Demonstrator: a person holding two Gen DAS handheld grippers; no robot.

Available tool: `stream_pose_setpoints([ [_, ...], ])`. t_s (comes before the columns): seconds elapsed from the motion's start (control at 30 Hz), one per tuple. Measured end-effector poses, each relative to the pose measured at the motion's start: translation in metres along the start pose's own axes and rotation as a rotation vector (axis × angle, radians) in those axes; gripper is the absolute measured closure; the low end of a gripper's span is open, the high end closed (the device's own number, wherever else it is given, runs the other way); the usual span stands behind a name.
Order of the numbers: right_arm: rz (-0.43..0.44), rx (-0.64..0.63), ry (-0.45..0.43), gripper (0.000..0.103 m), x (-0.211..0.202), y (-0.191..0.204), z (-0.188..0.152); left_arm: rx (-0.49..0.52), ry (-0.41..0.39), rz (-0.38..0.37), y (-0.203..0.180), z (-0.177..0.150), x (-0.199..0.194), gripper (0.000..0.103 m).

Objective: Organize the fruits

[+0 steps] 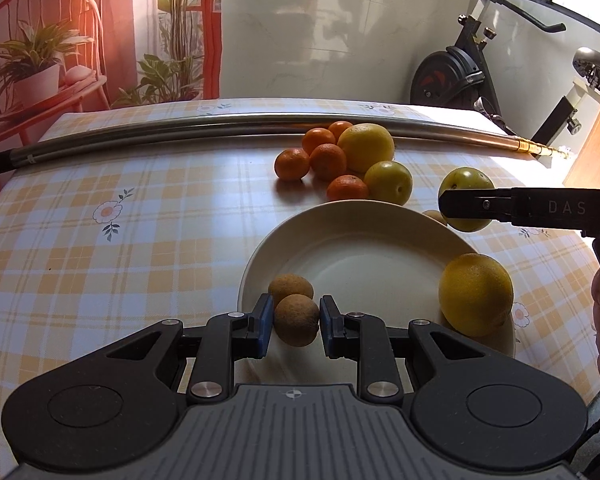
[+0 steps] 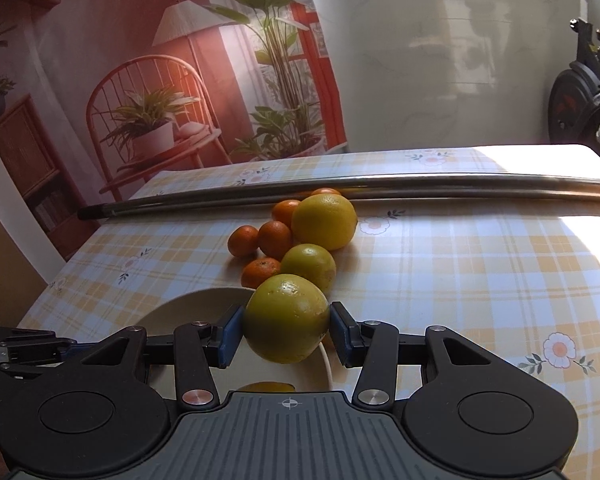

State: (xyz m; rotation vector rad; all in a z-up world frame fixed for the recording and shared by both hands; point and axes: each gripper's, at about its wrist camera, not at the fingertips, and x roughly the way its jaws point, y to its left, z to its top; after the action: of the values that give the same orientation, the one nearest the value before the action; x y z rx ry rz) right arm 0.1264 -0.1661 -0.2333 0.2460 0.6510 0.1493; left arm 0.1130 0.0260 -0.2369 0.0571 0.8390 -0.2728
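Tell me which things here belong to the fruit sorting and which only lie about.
Belong to the job:
- plate
- brown fruit in the left hand-held gripper
- green fruit in the right hand-held gripper
- yellow citrus on the plate
- fruit pile on the table

Lying about:
- metal pole
- exercise bike

Small brown fruit point(image 1: 435, 216) behind the plate point(image 1: 340, 220) rim, mostly hidden; pole point(image 1: 220, 130) ends cut off.

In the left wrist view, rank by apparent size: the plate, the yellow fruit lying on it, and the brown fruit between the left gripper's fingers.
1. Plate, clearly the widest.
2. Yellow fruit on the plate's right side.
3. Brown fruit in the left gripper; it sits nearest the camera yet looks smaller than the yellow fruit.
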Motion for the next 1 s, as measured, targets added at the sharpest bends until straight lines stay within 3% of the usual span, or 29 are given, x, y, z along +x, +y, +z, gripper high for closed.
stream_pose_setpoints([
  [0.4,-0.016,-0.02,0.068,0.06,0.016,0.003,-0.006,0.056,-0.017,0.014,-0.003,0.014,0.021,0.077],
  [0.8,-0.018,-0.038,0.07,0.056,0.02,0.005,-0.005,0.079,-0.027,-0.039,-0.011,0.025,0.041,0.077],
  [1.0,-0.033,-0.076,0.064,0.056,0.019,0.01,-0.006,0.028,-0.026,-0.097,-0.008,0.025,0.048,0.077],
])
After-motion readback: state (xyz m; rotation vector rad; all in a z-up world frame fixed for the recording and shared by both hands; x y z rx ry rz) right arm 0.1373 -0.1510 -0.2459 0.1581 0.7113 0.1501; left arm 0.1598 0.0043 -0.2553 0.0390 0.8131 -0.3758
